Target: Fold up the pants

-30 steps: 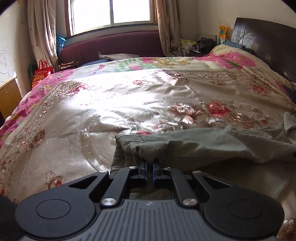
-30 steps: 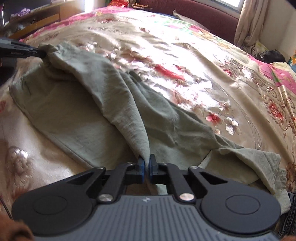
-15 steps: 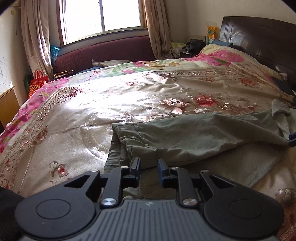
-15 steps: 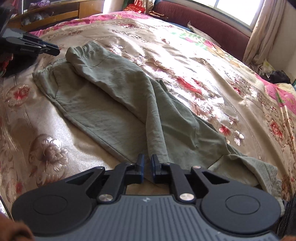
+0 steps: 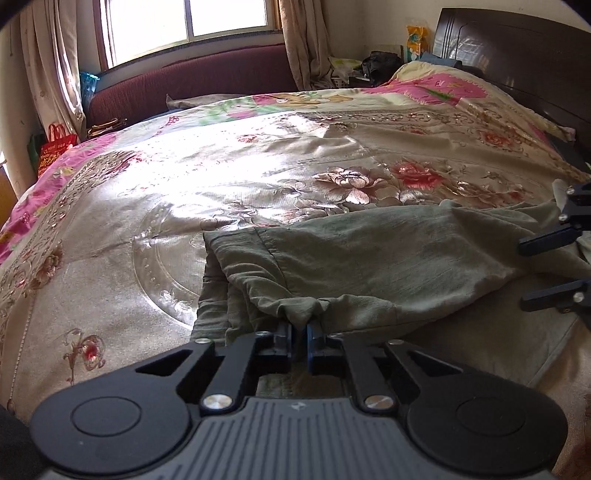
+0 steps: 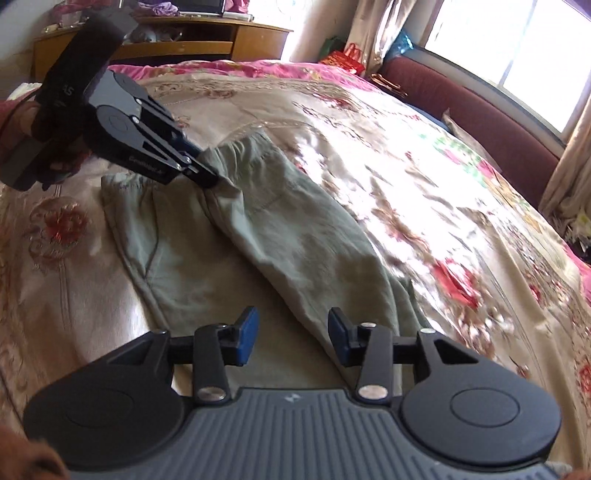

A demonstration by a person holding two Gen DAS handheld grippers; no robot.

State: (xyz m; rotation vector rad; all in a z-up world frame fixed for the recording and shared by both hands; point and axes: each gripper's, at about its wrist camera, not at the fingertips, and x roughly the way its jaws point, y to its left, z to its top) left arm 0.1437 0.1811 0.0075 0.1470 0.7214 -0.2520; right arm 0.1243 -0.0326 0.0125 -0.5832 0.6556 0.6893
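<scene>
Lying on the flowered bedspread (image 5: 184,206) of the bed, the green pants (image 5: 369,251) are spread with one leg folded over the other, the waistband toward the left gripper and the legs running toward the right gripper.

The left gripper (image 5: 299,334) has its two fingers pressed almost together, and a small bunch of the waistband cloth is pinched between the blue pads (image 5: 312,341). The cloth rises in little wrinkles just at the fingertips. In the right wrist view the same gripper (image 6: 210,177) comes in from the upper left, held by a hand in a dark sleeve, and its tip bites the top layer of the pants (image 6: 280,236) near the elastic waistband — the lower layer lies flat on the bedspread (image 6: 461,221) under it.

The right gripper (image 6: 291,336) is wide open — its blue pads (image 6: 247,336) stand well apart and hold nothing. It hangs above the middle part of the legs, and the edge of the folded upper leg passes between the fingers below them. In the left wrist view its two dark fingers (image 5: 554,266) appear at the right border, spread apart over the cloth.

Behind the bed there are a window (image 5: 184,22), curtains (image 5: 303,40) and a dark headboard (image 5: 517,55).
</scene>
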